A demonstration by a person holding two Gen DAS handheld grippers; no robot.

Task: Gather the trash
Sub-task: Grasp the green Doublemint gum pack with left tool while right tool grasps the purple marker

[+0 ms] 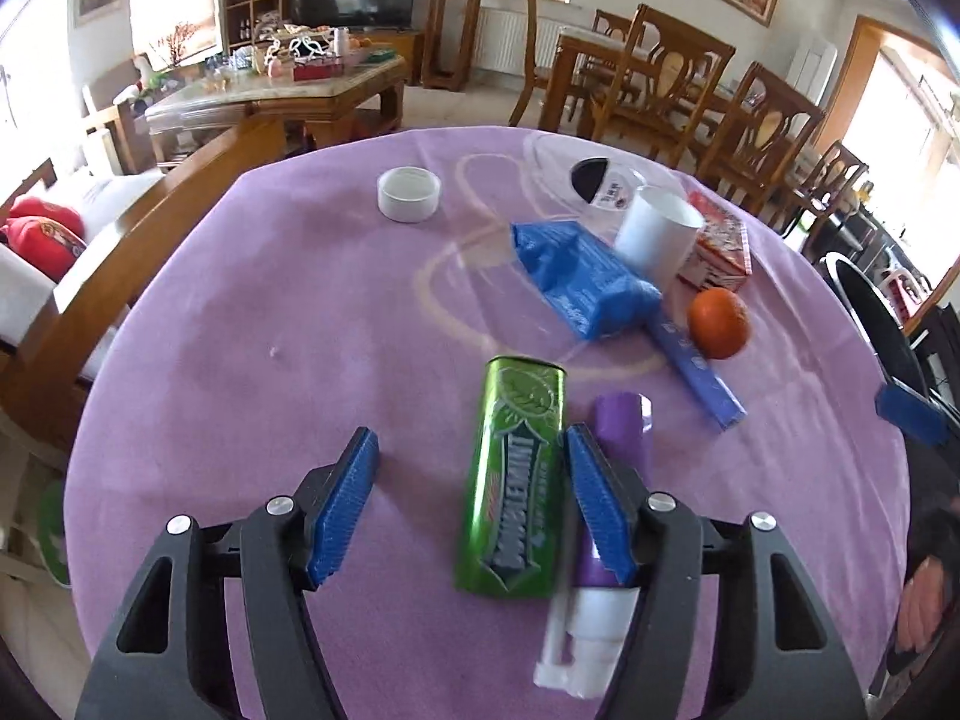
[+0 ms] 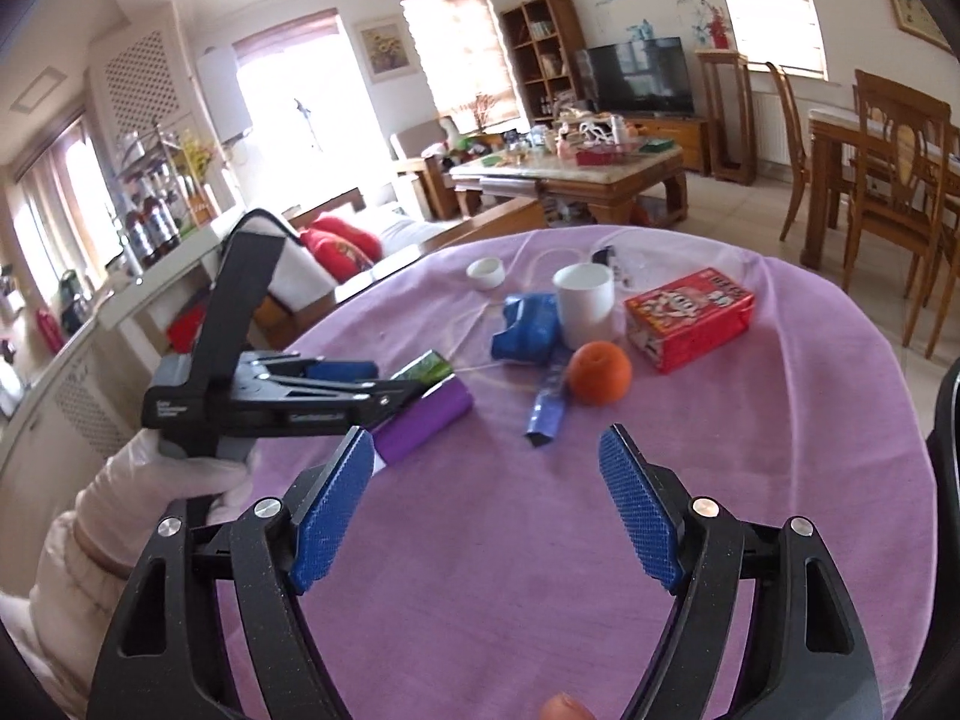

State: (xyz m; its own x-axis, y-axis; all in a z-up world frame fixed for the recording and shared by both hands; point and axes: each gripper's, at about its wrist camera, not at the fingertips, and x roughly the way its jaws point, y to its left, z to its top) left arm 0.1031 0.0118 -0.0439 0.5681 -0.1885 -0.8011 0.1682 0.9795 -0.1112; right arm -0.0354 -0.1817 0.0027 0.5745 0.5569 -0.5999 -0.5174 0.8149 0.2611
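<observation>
You can read "DOUBLEMINT", upside down from your side, on the green gum tin [image 1: 516, 480] lying between your left gripper's [image 1: 468, 498] fingers. Print on the red box [image 2: 690, 315] and blue packet [image 1: 582, 282] farther ahead is too blurred to read.

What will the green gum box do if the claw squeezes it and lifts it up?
The green gum box looks shiny, so it may slip a bit between the left claw pads. It lies flat on the purple tablecloth, so it probably won't roll. It seems stiff and small, likely light to lift.
</observation>
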